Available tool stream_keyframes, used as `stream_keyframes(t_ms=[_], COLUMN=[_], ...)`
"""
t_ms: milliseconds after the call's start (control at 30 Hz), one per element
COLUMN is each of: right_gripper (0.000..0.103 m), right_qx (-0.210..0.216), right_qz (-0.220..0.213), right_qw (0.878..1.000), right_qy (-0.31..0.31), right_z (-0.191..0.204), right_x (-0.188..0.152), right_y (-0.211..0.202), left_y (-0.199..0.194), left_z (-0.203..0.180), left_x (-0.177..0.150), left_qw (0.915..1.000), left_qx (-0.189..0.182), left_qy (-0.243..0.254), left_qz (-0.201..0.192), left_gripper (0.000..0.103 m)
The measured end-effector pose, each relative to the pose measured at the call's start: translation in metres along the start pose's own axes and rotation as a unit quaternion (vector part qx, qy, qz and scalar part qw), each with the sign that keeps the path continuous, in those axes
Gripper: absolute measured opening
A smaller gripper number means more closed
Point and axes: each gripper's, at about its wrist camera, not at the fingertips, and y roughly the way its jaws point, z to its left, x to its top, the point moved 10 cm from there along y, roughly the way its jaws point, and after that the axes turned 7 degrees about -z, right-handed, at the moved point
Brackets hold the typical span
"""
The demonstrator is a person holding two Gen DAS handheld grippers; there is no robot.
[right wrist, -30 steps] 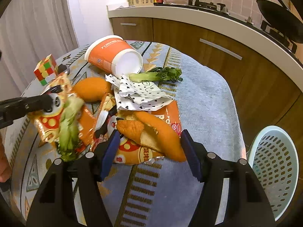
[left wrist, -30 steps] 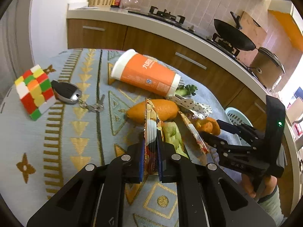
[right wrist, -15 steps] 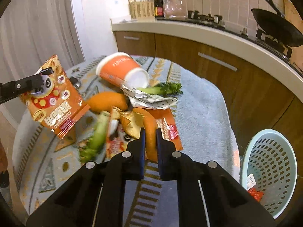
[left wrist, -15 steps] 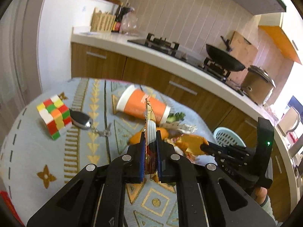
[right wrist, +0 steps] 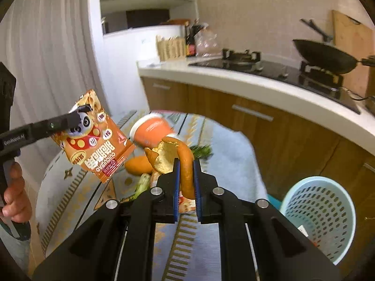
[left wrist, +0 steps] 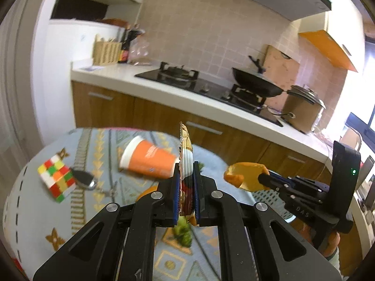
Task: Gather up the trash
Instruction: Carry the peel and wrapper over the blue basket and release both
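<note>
Kitchen with tiled wall and hob; in front, a round bench (right wrist: pixel 234 145) under a patterned blue cloth. Left: left tongs (left wrist: pixel 186 187), jaws clamped on an orange snack packet (right wrist: pixel 98 138), held edge-on and clear above the bench, long axis roughly upright. Centre, on the bench: orange paper cup (right wrist: pixel 151 130) on its side, a whole orange fruit (right wrist: pixel 138 165), green vegetable scraps (right wrist: pixel 141 183), another wrapper partly hidden. Centre right: right tongs (right wrist: pixel 186 182), jaws pinched on a curled strip of orange peel (right wrist: pixel 174 152), also lifted off the bench. Right: pale blue perforated basket (right wrist: pixel 321 210) on the floor below the bench edge, low and to the right of the right tongs; the right hand judged nearer it, the left farther across the bench.
</note>
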Motion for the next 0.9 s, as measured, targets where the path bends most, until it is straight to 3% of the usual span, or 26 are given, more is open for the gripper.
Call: stream_keyframes(t_ms=[333,633,900], right_gripper=[0.009,0.008,0.008], right_qx=[-0.083,-0.148,-0.197], right_qz=[-0.037,-0.037,-0.024], right_qw=[0.995,0.984,0.971], right_qy=[0.046,0.092,0.137], right_z=[-0.083,-0.161,-0.220], right_x=[0.013,-0.013,-0.048], right_y=[-0.052,-0.090,-0.110], left_y=[0.033,0.080,0.117], left_z=[-0.084,-0.171,-0.236], left_x=[0.015,-0.005,-0.036], left_qw=[0.9972,0.9888,0.9790], left_qx=[-0.061,-0.125,-0.160], left_qy=[0.044,0.070,0.100], left_qz=[0.005,0.043,0.077], left_gripper=[0.007,0.008,0.008])
